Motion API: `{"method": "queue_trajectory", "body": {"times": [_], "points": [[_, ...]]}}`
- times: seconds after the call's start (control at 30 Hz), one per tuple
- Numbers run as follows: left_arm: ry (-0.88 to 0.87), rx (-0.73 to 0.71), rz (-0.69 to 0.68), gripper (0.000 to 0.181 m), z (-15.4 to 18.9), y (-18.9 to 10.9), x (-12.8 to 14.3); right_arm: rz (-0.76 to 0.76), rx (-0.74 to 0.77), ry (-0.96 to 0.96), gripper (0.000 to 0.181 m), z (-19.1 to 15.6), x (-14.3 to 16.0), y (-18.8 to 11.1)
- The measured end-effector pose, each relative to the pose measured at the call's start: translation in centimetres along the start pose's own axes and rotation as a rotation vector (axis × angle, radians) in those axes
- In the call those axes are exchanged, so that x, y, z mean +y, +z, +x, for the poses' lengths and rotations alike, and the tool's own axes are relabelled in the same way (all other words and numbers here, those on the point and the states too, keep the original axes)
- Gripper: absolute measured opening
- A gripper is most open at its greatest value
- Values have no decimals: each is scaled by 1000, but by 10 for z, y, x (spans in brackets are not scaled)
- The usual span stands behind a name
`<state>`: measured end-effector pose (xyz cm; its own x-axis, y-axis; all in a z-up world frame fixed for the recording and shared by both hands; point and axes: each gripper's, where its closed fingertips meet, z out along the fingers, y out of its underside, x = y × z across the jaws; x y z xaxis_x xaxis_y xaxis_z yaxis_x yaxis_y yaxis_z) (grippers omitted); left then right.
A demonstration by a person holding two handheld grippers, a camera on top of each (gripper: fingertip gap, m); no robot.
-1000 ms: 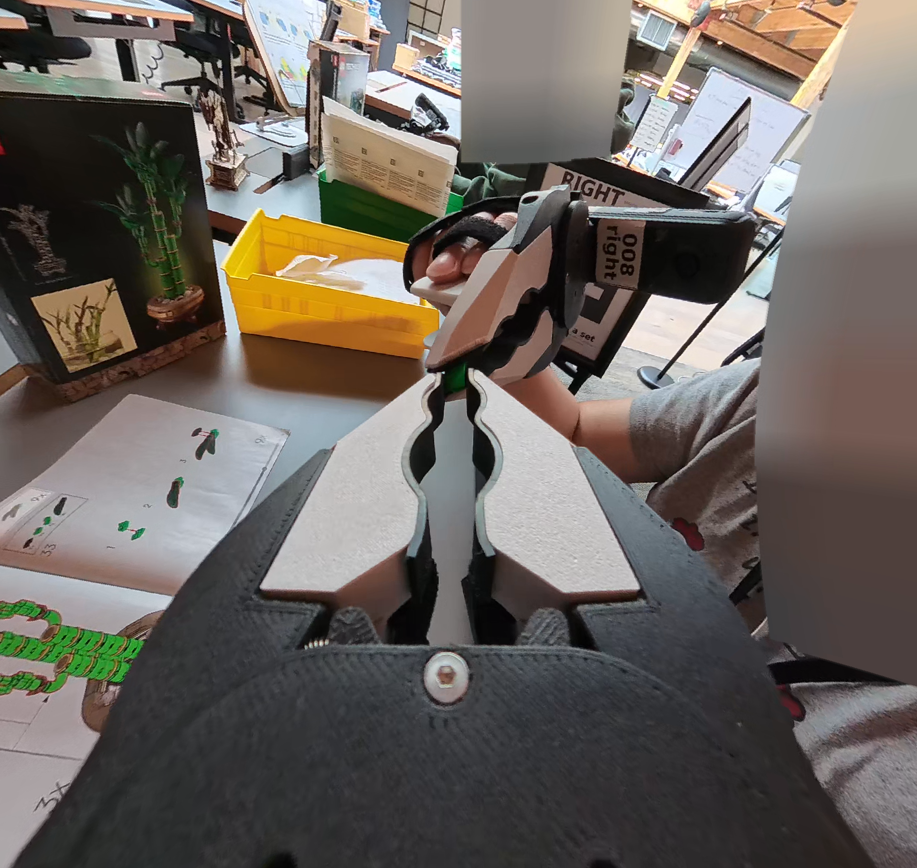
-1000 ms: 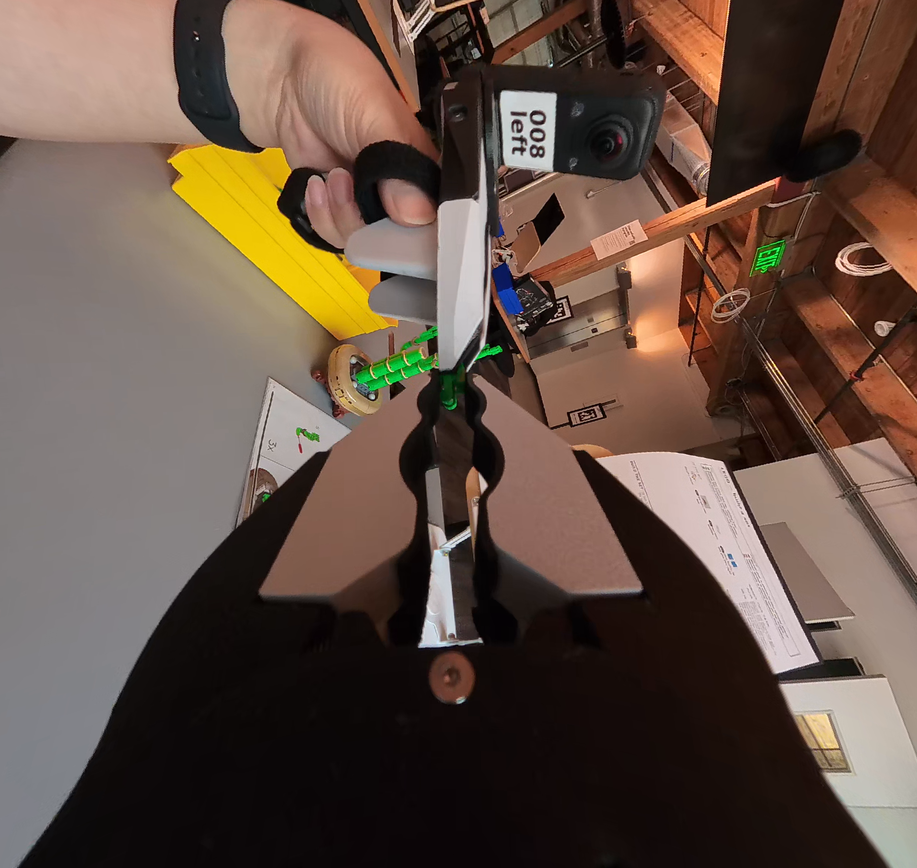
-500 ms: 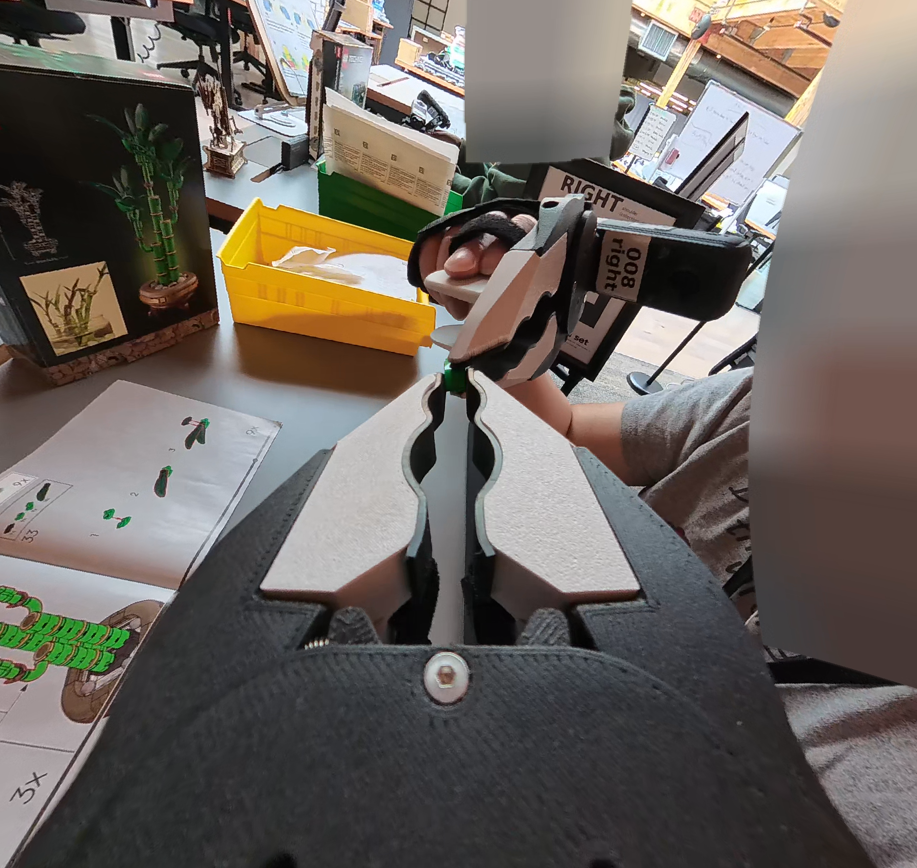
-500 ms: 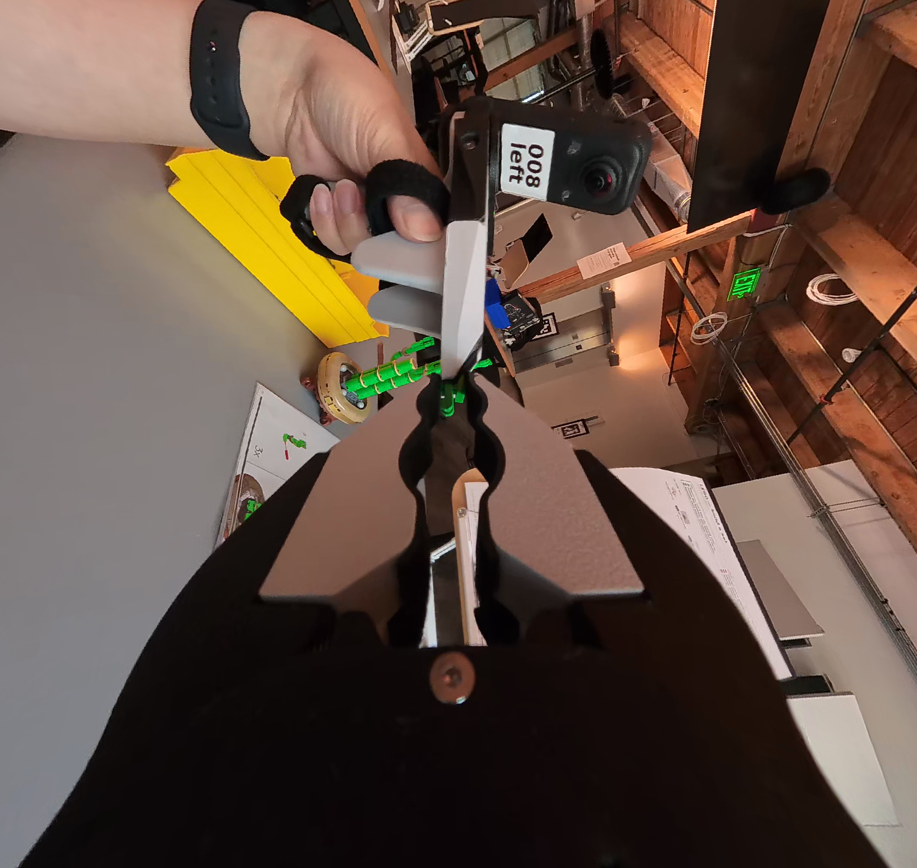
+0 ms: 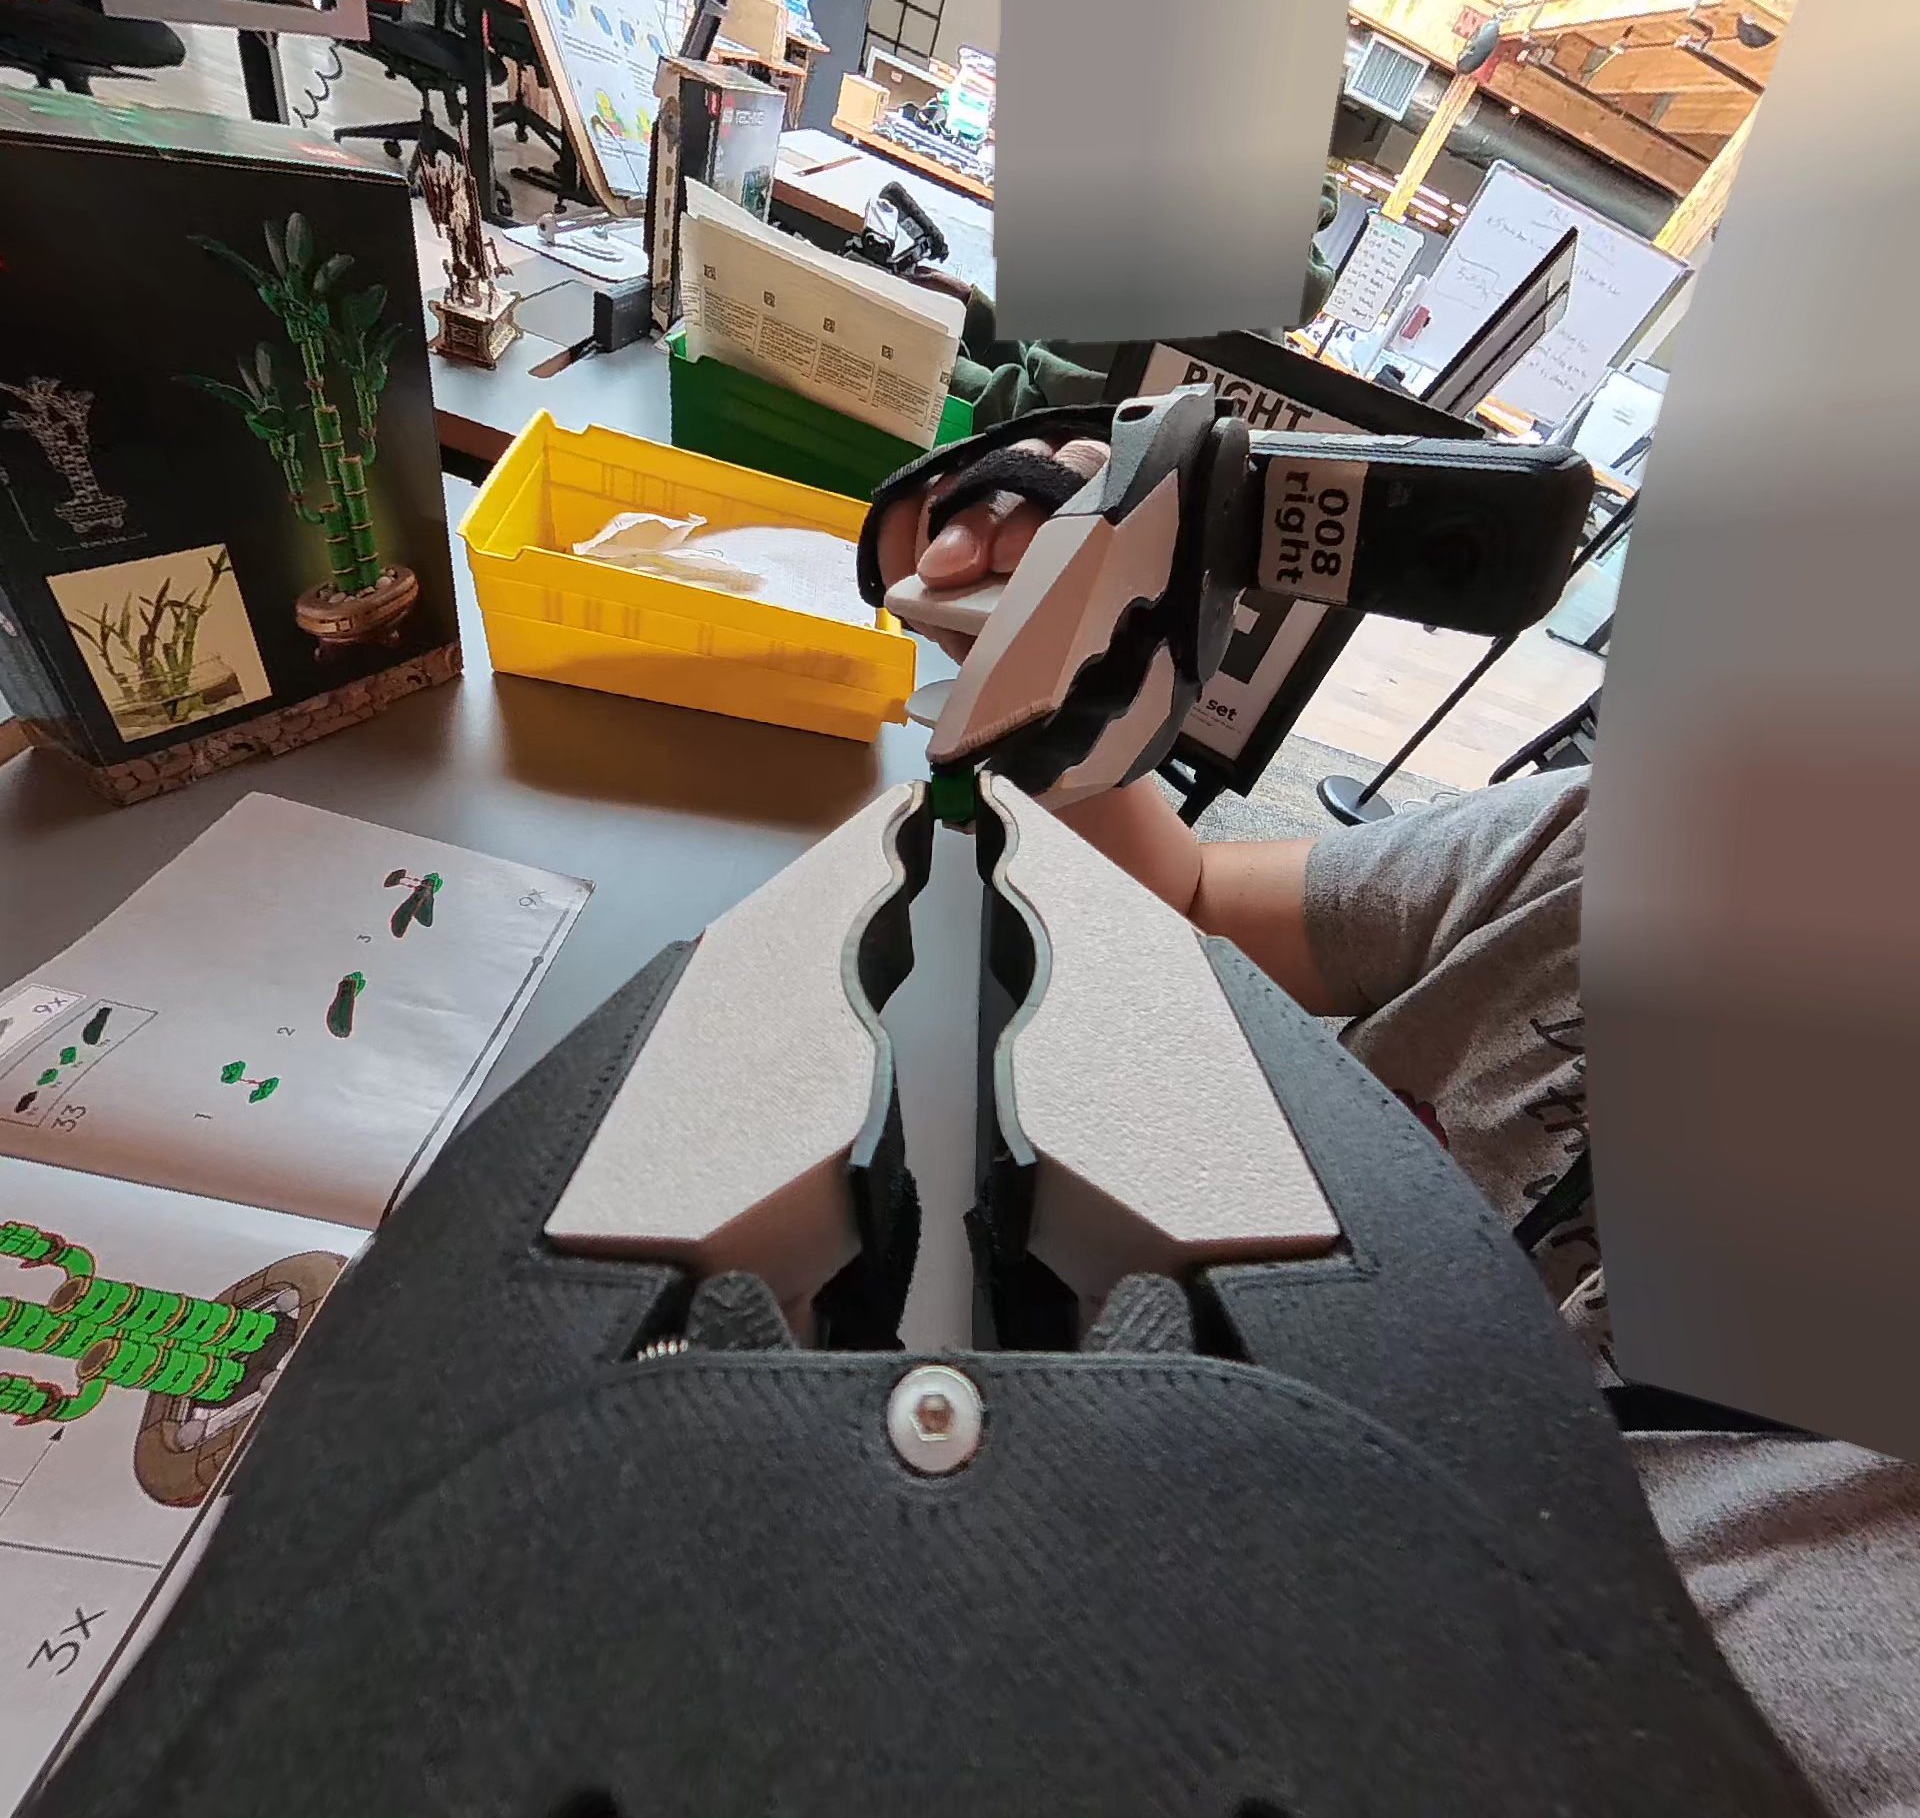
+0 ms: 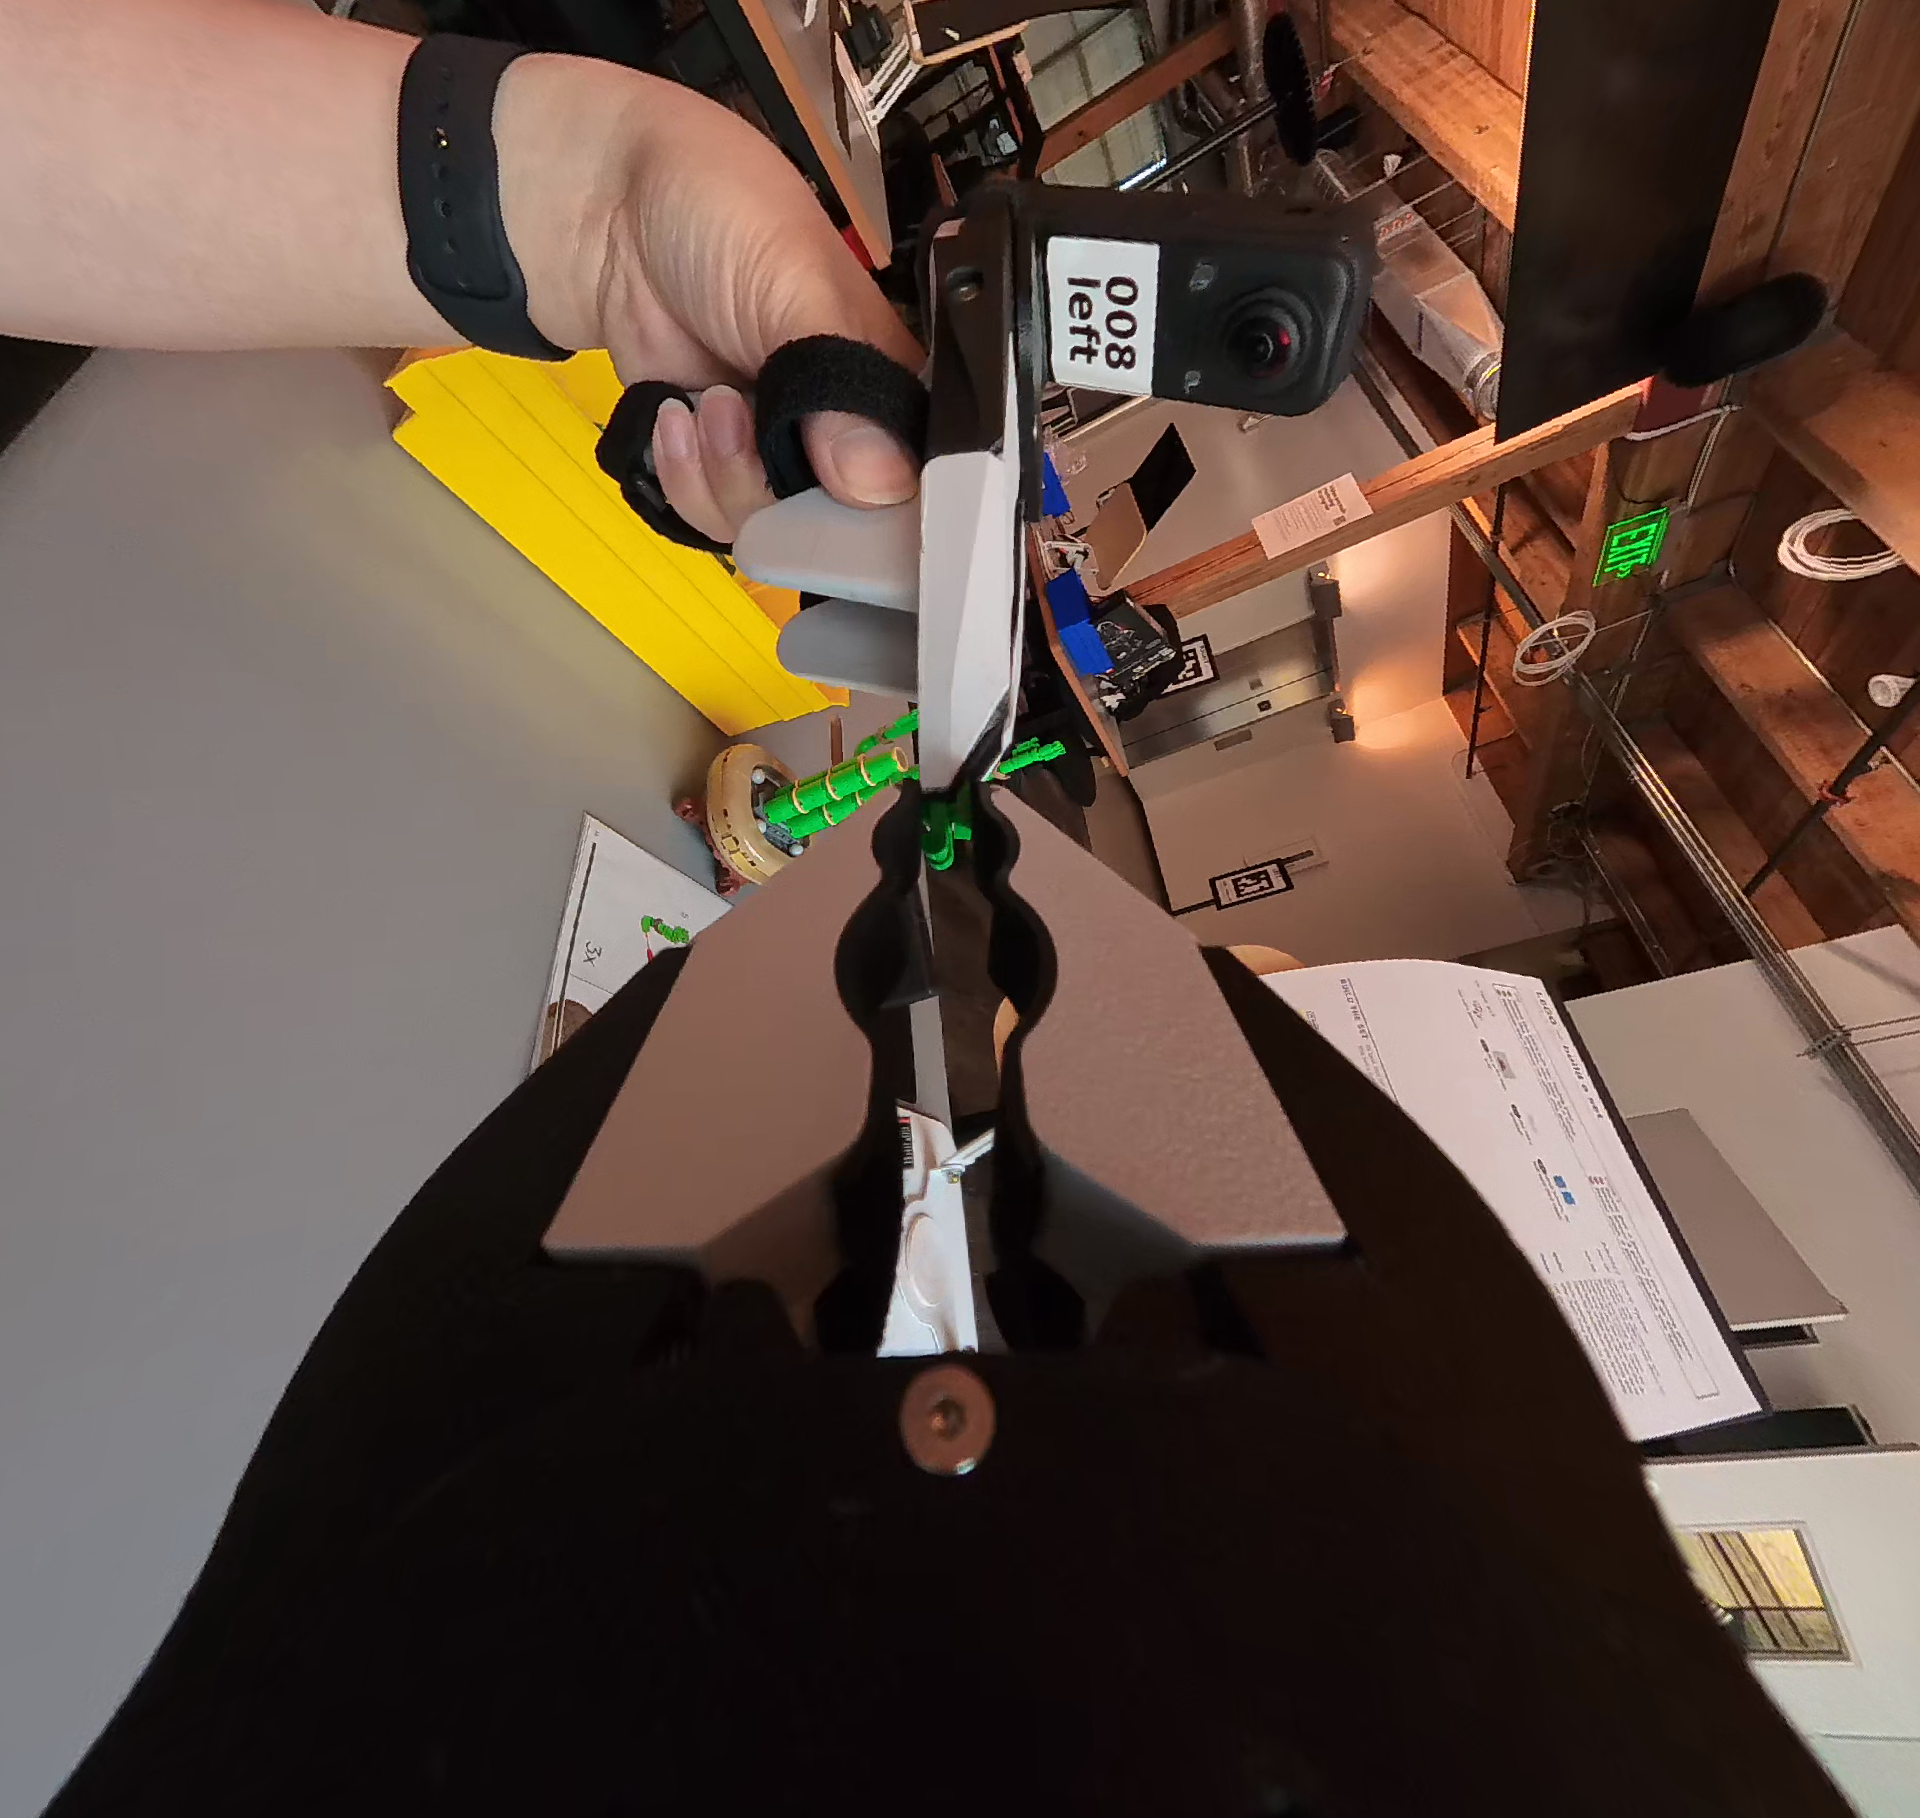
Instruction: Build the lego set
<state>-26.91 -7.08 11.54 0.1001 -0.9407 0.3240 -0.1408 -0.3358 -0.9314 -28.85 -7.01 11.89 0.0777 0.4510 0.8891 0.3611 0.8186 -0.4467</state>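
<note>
My left gripper (image 5: 951, 804) is shut on a small dark green lego piece (image 5: 953, 792) at its fingertips, held in the air above the dark table (image 5: 644, 792). My right gripper (image 5: 961, 755) comes down from the upper right, shut, its tips touching that piece. In the right wrist view my right gripper (image 6: 943, 818) pinches a bright green lego piece (image 6: 940, 833), and the left gripper (image 6: 954, 779) meets it tip to tip. The part-built bamboo model (image 6: 831, 789) stands on its tan round base (image 6: 740, 812) on the table behind.
An open instruction booklet (image 5: 260, 1020) lies at the left. The set's box (image 5: 208, 438) stands at the far left. A yellow bin (image 5: 665, 625) holds plastic bags, with a green bin (image 5: 790, 418) behind it. A person's arm and grey shirt (image 5: 1455, 937) are at the right. Less than 4 cm separates the two grippers' tips.
Both grippers stay shut and tip to tip on the green pieces. The pair has shifted and tilted slightly, and the right gripper now sits a little higher and more to the right.
</note>
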Motion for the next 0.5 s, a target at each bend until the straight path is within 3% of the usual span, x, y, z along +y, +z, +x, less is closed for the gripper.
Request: {"method": "queue_trajectory", "body": {"times": [0.5], "points": [[-36,53,55,6,2,0,-7,69,-2,112,6,7,-3,-2]]}}
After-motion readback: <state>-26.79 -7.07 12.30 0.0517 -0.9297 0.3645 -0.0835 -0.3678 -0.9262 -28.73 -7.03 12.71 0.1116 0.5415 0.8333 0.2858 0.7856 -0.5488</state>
